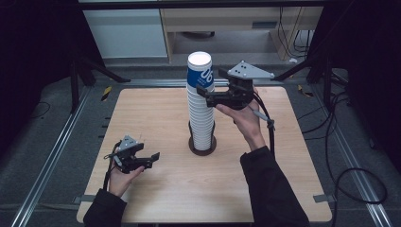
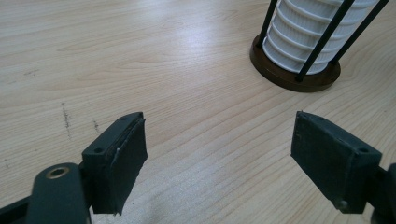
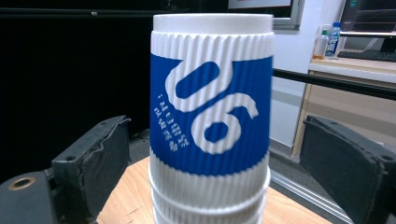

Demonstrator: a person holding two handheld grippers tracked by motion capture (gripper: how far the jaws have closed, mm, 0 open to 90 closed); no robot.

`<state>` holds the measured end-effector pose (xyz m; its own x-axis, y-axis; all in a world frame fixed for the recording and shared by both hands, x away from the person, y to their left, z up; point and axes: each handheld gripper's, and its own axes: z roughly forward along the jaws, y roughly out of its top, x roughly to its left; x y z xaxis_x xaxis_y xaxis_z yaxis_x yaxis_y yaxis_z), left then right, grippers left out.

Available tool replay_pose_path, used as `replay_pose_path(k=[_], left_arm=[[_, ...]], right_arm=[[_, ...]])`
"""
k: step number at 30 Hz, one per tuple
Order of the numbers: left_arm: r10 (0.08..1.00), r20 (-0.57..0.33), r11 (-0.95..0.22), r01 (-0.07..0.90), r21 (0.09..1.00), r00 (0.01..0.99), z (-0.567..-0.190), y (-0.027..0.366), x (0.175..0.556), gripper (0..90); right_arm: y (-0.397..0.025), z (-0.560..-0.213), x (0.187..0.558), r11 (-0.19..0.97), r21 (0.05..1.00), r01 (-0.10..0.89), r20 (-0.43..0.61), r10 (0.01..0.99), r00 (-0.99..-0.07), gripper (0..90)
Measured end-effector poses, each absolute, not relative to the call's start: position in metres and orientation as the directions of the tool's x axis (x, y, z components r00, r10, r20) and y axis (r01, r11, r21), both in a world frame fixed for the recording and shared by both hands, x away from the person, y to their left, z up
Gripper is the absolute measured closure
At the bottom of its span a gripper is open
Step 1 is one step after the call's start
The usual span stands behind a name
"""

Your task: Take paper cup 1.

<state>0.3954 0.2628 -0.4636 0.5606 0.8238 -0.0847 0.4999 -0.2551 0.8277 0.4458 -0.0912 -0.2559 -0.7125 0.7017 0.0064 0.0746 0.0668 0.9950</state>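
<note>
A tall stack of white ribbed cups (image 1: 201,106) is standing upright in a dark round holder (image 1: 203,144) at the centre of the high view, on the pale wooden surface (image 1: 156,113). The top cup (image 3: 212,112), inverted and carrying a blue band with white figures, is sitting at the upper centre of that view and at the middle of the right gripper view. The right tool (image 1: 208,92) is hovering at the level of this top cup, just right of centre in the high view; its jaws are standing wide, one on either side of the cup and apart from its wall in the right gripper view, gripping nothing. The left tool (image 1: 149,161) is sitting low over the surface at the lower left of the high view, well apart from the stack; its jaws are also spread wide with only bare wood between them. In the left gripper view, the holder's brown base (image 2: 295,74) and thin black upright rods (image 2: 322,39) are showing at the upper right, enclosing the lowest cups.
</note>
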Motion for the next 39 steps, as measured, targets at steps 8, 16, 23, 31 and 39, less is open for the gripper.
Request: replay_pose_path(k=[8, 16, 23, 31, 39], left_arm=[[0.822, -0.080, -0.266, 0.506, 0.820, 0.563, -0.465, 0.261, 0.396, 17.8], [0.822, -0.084, -0.266, 0.510, 0.818, 0.563, -0.466, 0.261, 0.396, 17.8], [0.820, -0.082, -0.274, 0.513, 0.813, 0.566, -0.467, 0.259, 0.396, 17.5], [0.822, -0.085, -0.271, 0.518, 0.811, 0.563, -0.467, 0.260, 0.396, 17.6], [0.823, -0.086, -0.271, 0.521, 0.810, 0.562, -0.467, 0.261, 0.397, 17.6]], right_arm=[[-0.074, -0.259, 0.461, 0.097, 0.992, 0.078, -0.014, 0.708, -0.706, 10.1], [-0.065, -0.261, 0.472, 0.093, 0.991, 0.093, 0.001, 0.706, -0.709, 13.5], [-0.059, -0.261, 0.473, 0.099, 0.990, 0.097, -0.002, 0.709, -0.705, 19.1], [-0.064, -0.246, 0.469, 0.081, 0.995, 0.066, -0.010, 0.705, -0.709, 19.6], [-0.066, -0.232, 0.469, 0.074, 0.996, 0.049, -0.017, 0.703, -0.711, 20.2]])
